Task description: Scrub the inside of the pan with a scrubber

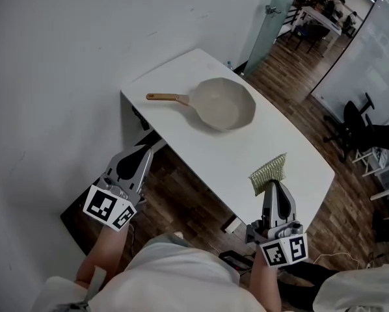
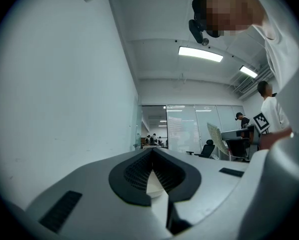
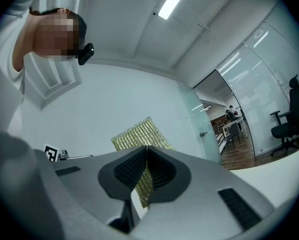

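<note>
A cream pan with a wooden handle rests on the white table, its handle pointing left. My right gripper is shut on a gold mesh scrubber, held at the table's near edge, well short of the pan. In the right gripper view the scrubber sticks up from between the closed jaws of the right gripper. My left gripper is shut and empty, hanging off the table's left near corner, over the wooden floor. In the left gripper view the left gripper shows its tips meeting, with nothing between them.
A white wall runs along the left. Wooden floor lies below the table's near edge. Black office chairs stand at the right, and a glass door opens to a room with people at desks.
</note>
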`<state>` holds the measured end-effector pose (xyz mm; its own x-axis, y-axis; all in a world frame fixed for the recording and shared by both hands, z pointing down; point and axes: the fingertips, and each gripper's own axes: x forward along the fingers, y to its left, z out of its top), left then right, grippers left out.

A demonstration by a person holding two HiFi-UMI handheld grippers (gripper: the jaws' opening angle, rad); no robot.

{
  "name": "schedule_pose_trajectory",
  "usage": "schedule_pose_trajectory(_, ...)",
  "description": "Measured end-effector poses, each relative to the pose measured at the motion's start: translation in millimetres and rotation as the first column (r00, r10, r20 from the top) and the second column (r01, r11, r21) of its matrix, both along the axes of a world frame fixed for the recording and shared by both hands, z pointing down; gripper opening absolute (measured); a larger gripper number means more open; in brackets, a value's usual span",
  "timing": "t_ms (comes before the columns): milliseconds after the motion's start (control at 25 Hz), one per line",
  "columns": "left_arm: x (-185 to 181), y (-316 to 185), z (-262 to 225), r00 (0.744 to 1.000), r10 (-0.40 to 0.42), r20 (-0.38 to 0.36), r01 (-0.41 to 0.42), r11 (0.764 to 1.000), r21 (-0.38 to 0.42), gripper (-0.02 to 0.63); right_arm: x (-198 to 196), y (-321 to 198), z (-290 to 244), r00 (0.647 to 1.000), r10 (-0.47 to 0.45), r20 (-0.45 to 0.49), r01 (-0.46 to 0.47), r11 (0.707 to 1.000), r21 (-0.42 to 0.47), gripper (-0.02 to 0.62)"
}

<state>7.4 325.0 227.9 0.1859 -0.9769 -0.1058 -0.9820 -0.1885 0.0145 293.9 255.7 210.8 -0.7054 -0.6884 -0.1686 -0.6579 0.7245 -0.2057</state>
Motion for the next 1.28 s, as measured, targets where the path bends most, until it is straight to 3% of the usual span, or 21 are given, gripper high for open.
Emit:
schedule_pose_trajectory(840,-39,13,12,0.999,-0.029,-0.025,0.029,0.999,-0.016,0.012,-48,0,-1,0.998,-0.059,-0.032,0.059,0.998,0.005,0.023)
schedule_pose_trajectory(1280,-64,-14,17,0.997,-0.069,-0.017,0.068,0.997,-0.023,0.012,-77,-46,5,0.994,-0.104,-0.021,0.104,0.995,-0.003,0.023)
